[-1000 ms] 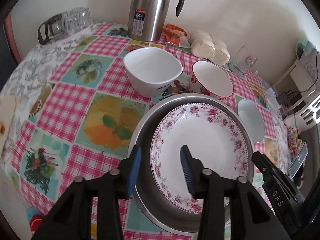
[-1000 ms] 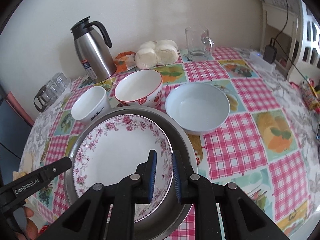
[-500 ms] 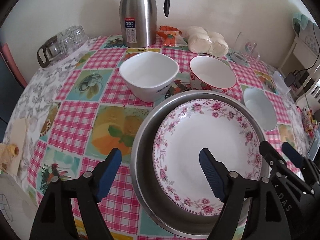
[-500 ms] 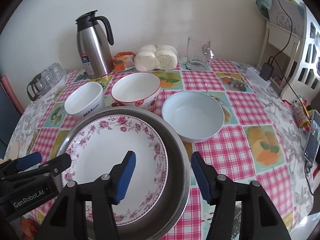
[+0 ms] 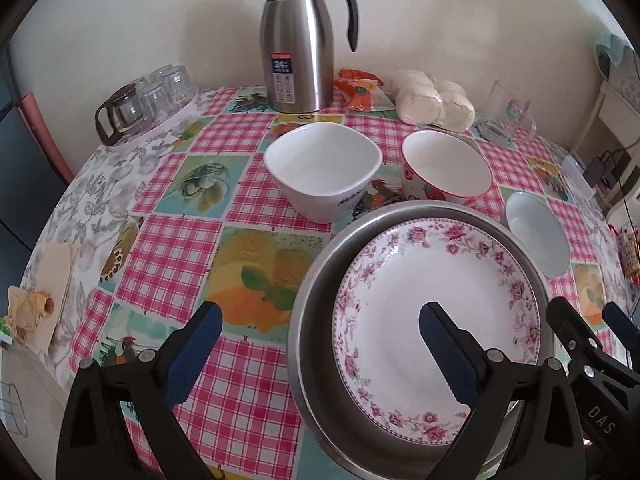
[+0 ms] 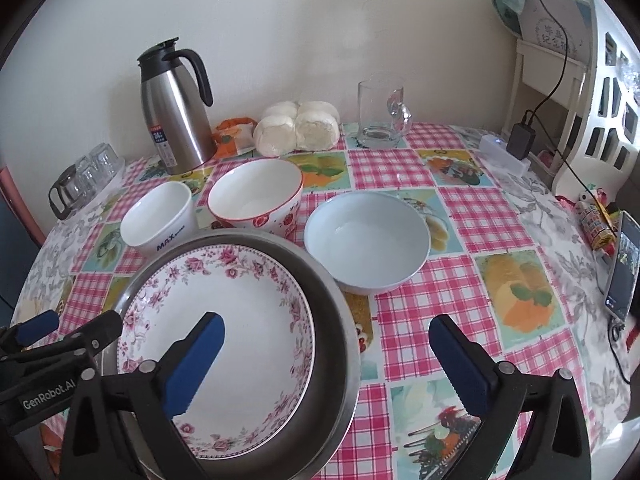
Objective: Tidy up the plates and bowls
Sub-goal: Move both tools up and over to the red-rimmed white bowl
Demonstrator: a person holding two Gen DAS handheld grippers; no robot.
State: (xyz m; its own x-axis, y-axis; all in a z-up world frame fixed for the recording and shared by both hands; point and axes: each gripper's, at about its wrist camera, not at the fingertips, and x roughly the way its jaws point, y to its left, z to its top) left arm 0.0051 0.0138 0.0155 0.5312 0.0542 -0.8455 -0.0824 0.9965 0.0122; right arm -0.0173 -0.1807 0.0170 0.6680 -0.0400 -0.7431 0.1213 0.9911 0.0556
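A floral-rimmed plate (image 5: 420, 264) (image 6: 240, 300) lies inside a steel basin (image 5: 312, 280) (image 6: 340, 320) on the checked tablecloth. Behind it stand a white square bowl (image 5: 324, 172) (image 6: 158, 220), a red-rimmed bowl (image 5: 444, 168) (image 6: 256, 194) and a pale blue bowl (image 5: 536, 236) (image 6: 366, 236). My left gripper (image 5: 319, 312) (image 6: 78, 322) straddles the basin's left rim, jaws opening, pads touching nothing. My right gripper (image 6: 327, 323) (image 5: 592, 316) straddles the right rim, jaws opening too, and holds nothing.
At the back stand a steel thermos jug (image 5: 298, 48), a tray of glass cups (image 5: 148, 100), bagged white buns (image 5: 432, 100) and a glass mug (image 6: 380, 116). A phone (image 6: 622, 272) and charger cable lie by the right table edge.
Both grippers went from nearly closed at the basin's rim to wide apart, letting go of it. Both views tilted up a little; the dishes did not move.
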